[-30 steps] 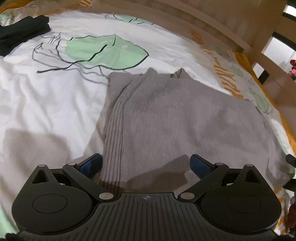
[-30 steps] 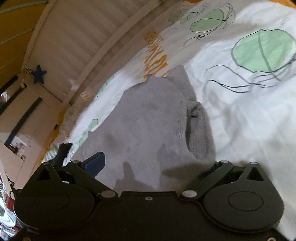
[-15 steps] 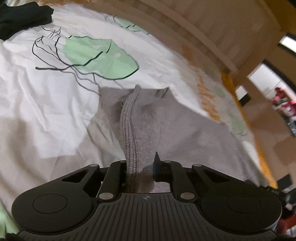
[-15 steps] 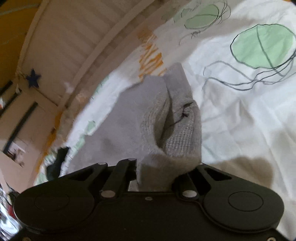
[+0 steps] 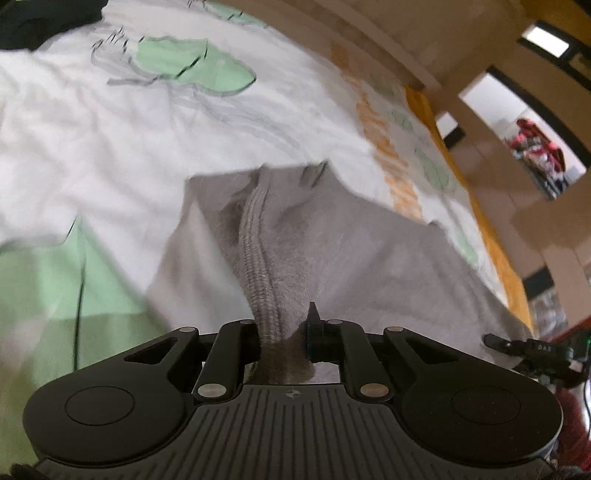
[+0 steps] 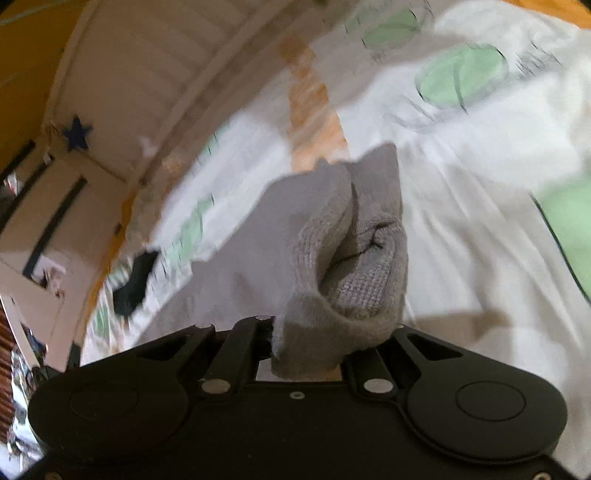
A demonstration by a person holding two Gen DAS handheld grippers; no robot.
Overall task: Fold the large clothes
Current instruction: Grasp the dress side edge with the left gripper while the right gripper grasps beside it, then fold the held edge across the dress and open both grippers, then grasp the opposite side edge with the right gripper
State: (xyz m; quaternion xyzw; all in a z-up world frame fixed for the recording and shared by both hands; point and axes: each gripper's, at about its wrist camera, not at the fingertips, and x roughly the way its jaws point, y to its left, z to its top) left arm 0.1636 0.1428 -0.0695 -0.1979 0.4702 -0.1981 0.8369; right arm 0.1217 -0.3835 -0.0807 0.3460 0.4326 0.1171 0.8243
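A grey knitted sweater (image 5: 369, 254) lies on a white bed sheet (image 5: 110, 129) printed with green leaf shapes. My left gripper (image 5: 284, 332) is shut on the sweater's ribbed edge (image 5: 258, 258), which rises from the bed in a ridge to the jaws. In the right wrist view the sweater (image 6: 240, 266) shows again, and my right gripper (image 6: 314, 339) is shut on a bunched fold (image 6: 351, 269) of its thick knit. Both held parts are lifted off the sheet. The fingertips are hidden by cloth.
A beige wooden bed rail (image 5: 369, 33) runs behind the bed. A dark garment (image 5: 44, 22) lies at the far left corner of the sheet. The other gripper (image 5: 532, 347) shows at the right edge. A door with a blue star (image 6: 77, 133) stands beyond.
Both grippers went from open over the flat sweater to shut on its edge. They have since lifted and pulled the cloth up and back.
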